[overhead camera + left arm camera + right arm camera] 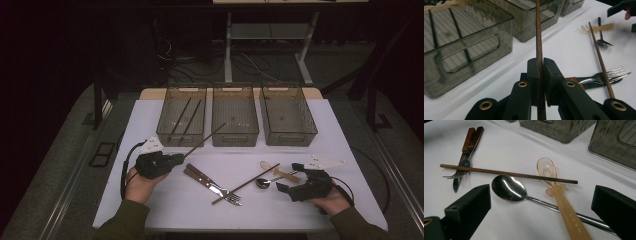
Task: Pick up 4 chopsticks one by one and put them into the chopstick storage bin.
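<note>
Across our white worktop [165, 210], three bins wait for sorting. Left claw [176, 159] clenched on a chopstick [205, 137], aimed at the left bin [170, 136] that already holds two; right claw [289, 177] gapes released over the spoons.

Thin brown wooden chopstick [204, 138], clamped at 1 end, tilted upward toward the middle bin

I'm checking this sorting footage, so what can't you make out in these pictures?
- Held chopstick: left gripper view, far tip cut off by top edge.
- Metal spoon: right gripper view, handle end passes behind the right jaw.
- Left bin: high view, its dark sticks too dim to identify.
</note>
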`<state>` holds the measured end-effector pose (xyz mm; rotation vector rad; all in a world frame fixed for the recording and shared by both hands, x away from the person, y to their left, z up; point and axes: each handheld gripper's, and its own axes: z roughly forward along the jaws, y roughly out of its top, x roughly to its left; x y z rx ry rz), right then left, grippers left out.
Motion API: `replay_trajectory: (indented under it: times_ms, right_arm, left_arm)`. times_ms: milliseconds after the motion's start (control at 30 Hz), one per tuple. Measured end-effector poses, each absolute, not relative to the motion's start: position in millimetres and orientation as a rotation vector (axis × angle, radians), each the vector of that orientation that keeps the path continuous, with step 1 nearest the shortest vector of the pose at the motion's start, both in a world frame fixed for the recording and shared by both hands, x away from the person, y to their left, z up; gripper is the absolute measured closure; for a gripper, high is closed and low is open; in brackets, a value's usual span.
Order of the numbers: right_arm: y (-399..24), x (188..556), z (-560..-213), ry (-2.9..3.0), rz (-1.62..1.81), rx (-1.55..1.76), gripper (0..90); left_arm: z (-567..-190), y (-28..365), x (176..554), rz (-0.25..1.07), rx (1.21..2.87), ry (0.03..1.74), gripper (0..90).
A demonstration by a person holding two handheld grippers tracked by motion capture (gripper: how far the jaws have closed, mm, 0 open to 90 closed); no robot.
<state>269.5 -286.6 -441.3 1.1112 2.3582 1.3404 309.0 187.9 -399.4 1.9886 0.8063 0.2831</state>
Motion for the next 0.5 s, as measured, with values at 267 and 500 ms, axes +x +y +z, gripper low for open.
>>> replay_trajectory:
  times_ms: [267,500]
  right_arm:
    - [-286.8,269.4,-441.0,2.356,1.341,1.106,2.4]
    - [-286.3,269.3,-441.2,2.359,1.338,1.114,2.4]
  left_arm:
    - [-398.2,201.0,314.7,0.309,1.951,0.857,83.5]
    - [-397.7,208.5,319.6,0.334,1.937,0.881,83.5]
